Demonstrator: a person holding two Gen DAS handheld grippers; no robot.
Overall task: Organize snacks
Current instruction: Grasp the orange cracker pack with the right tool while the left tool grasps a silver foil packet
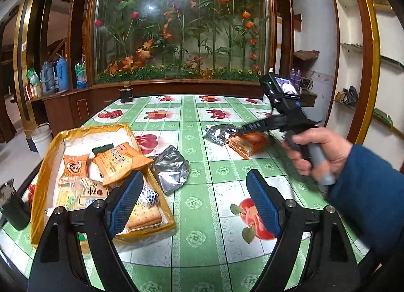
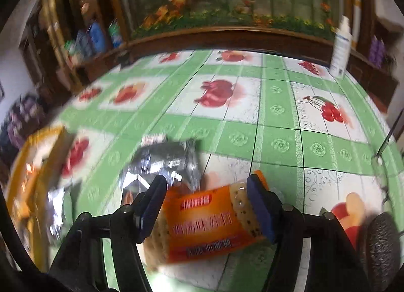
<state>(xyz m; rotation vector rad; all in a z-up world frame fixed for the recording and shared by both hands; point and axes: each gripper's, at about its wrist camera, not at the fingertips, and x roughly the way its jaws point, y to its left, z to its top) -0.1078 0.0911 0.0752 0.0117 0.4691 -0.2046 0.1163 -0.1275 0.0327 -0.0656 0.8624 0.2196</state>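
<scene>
My left gripper [image 1: 195, 203] is open and empty above the table, just right of a gold box [image 1: 46, 163] that holds several snack packets, among them an orange cracker pack [image 1: 118, 163]. A silver foil packet [image 1: 171, 168] lies beside the box. My right gripper [image 2: 207, 206] is shut on an orange cracker packet [image 2: 209, 226]; in the left wrist view the right gripper [image 1: 242, 130] holds that orange packet [image 1: 250, 143] at the table's middle right, next to a second silver packet [image 1: 219, 134]. That silver packet [image 2: 161, 163] lies just ahead of the right fingers.
The table has a green fruit-print cloth [image 1: 202, 115]. A dark cup [image 1: 14, 206] stands at its left edge and a small dark jar [image 1: 126, 95] at the far edge. A white bottle [image 2: 341, 47] stands at the far right. A glass flower cabinet is behind.
</scene>
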